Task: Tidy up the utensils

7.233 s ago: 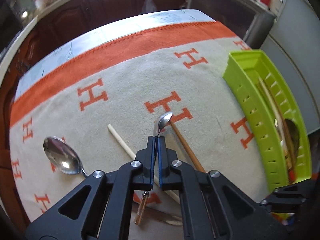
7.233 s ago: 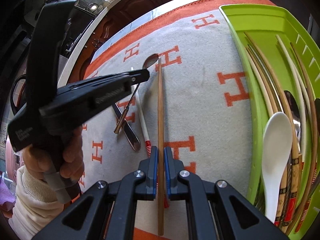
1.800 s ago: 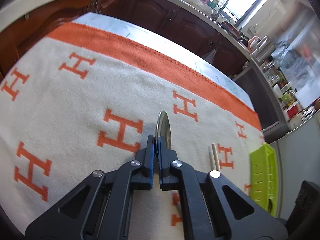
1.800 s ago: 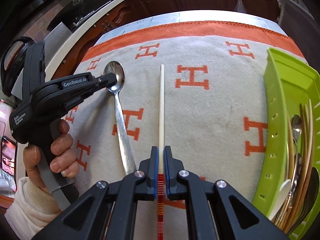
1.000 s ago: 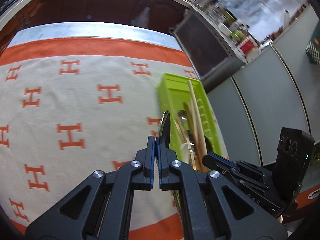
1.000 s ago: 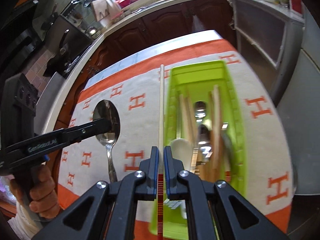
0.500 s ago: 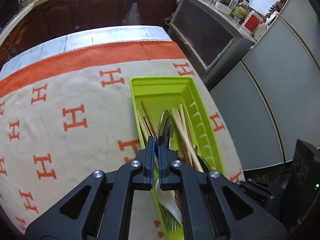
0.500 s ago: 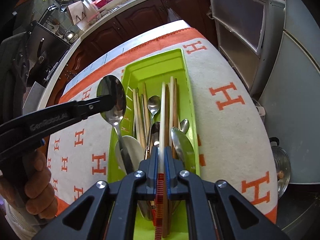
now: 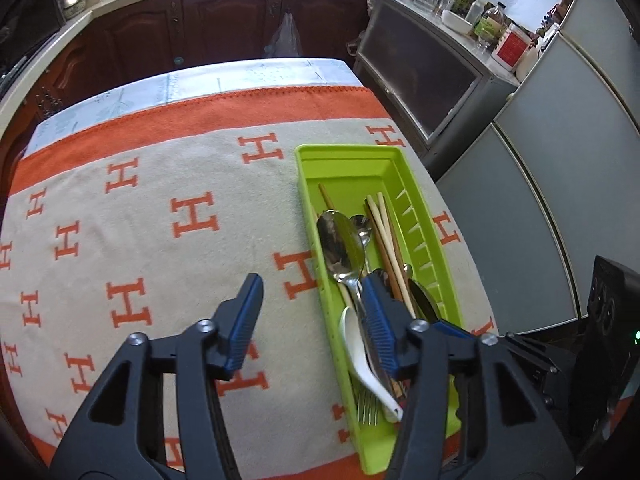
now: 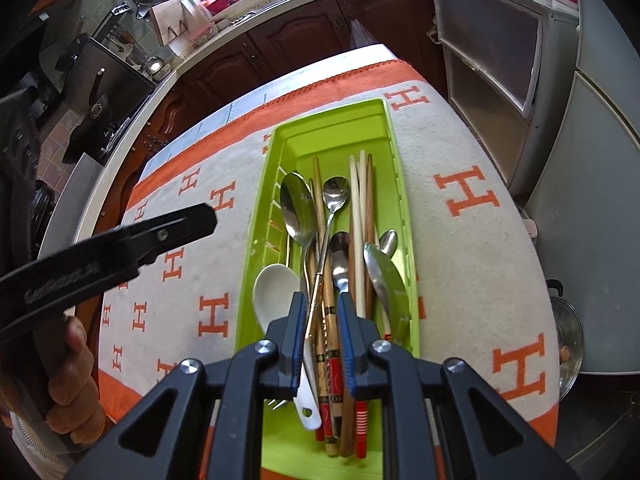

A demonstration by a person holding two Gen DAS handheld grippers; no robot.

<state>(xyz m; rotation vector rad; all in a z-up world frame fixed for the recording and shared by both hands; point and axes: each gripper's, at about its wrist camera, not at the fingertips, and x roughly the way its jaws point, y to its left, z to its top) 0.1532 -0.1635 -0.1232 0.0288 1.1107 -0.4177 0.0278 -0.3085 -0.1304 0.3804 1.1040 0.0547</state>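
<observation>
A lime green tray (image 9: 348, 152) (image 10: 405, 216) lies on the right side of the blanket and holds several utensils. A large steel spoon (image 9: 335, 242) (image 10: 298, 208) rests along its left side. Beside it are a white ceramic spoon (image 9: 358, 354) (image 10: 276, 284), smaller steel spoons and several chopsticks. A pale chopstick with a red-striped end (image 10: 362, 240) lies among them. My left gripper (image 9: 312, 320) is open wide over the tray's left wall, holding nothing. My right gripper (image 10: 322, 318) is open above the tray's near end, with nothing clamped. The left gripper (image 10: 160, 236) also shows in the right wrist view, held by a hand (image 10: 68, 380).
The cream blanket with orange H marks (image 9: 160, 208) (image 10: 460, 260) covers the table, and its left part is bare. Grey cabinets (image 9: 540, 200) stand close to the table's right edge. A lidded pot (image 10: 568, 344) sits low on the right. Dark wood cabinets run along the back.
Both grippers have opened. The large spoon has left the left gripper and the pale chopstick has left the right one; both now lie in the tray.
</observation>
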